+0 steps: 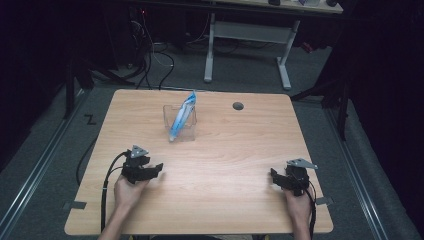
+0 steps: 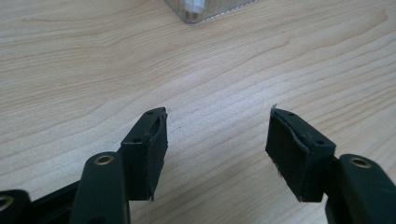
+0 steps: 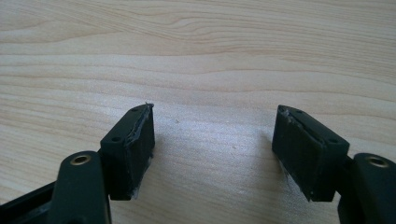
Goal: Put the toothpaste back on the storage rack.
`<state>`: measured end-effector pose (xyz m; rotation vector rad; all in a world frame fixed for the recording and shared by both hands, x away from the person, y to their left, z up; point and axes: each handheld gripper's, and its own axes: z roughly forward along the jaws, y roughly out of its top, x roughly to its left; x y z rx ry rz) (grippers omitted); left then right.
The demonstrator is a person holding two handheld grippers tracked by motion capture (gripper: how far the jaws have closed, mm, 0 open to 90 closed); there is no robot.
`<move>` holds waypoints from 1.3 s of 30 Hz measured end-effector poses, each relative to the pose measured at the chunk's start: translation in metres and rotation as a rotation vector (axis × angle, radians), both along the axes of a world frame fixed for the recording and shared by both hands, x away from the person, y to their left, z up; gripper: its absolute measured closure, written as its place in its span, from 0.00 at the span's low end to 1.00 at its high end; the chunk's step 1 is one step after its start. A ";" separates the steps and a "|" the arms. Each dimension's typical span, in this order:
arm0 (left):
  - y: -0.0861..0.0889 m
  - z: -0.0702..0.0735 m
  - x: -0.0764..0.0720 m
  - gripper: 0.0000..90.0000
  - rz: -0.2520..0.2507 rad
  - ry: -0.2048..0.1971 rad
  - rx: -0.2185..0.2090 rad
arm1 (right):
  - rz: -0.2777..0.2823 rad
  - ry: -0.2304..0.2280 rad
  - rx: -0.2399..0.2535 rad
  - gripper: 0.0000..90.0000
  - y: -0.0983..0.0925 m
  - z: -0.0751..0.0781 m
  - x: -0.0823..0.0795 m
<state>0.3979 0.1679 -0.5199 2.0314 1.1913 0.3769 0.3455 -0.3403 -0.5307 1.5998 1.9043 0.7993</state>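
From the high view, a wooden table point(image 1: 215, 165) carries a clear plastic holder point(image 1: 180, 123) standing near its far middle, and a blue and white packet point(image 1: 182, 116) leans upright inside it, its top poking above the rim. A small dark hole point(image 1: 238, 106) sits in the tabletop to the right of the holder. The left gripper point(image 1: 159, 167) rests low over the near left part of the table, held by the person's left hand point(image 1: 128, 191), with a cable point(image 1: 106, 187) trailing back toward the near edge. The right gripper point(image 1: 273, 176) sits at the near right, held by the right hand point(image 1: 298, 205). Both are well apart from the holder and from each other

In the left gripper view, the two black jaws stand wide apart with nothing between them, only bare wood below. A corner of the clear holder point(image 2: 205, 10) shows at the top edge, ahead of the jaws and a little to the left of their gap

In the right gripper view, the jaws are likewise spread wide and empty, hanging just over the pale wood grain of the table point(image 3: 210, 60)
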 end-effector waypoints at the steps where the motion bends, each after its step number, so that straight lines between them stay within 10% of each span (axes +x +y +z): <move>1: 0.000 -0.001 0.001 0.43 0.003 -0.005 0.006 | 0.000 0.000 0.000 0.33 0.000 0.000 0.000; 25: -0.001 -0.016 0.002 0.43 0.059 -0.057 0.001 | 0.000 0.000 0.000 0.33 0.000 0.000 0.000; 39: -0.010 -0.016 0.000 0.40 0.066 -0.081 0.069 | 0.001 0.000 0.000 0.33 0.000 0.000 0.000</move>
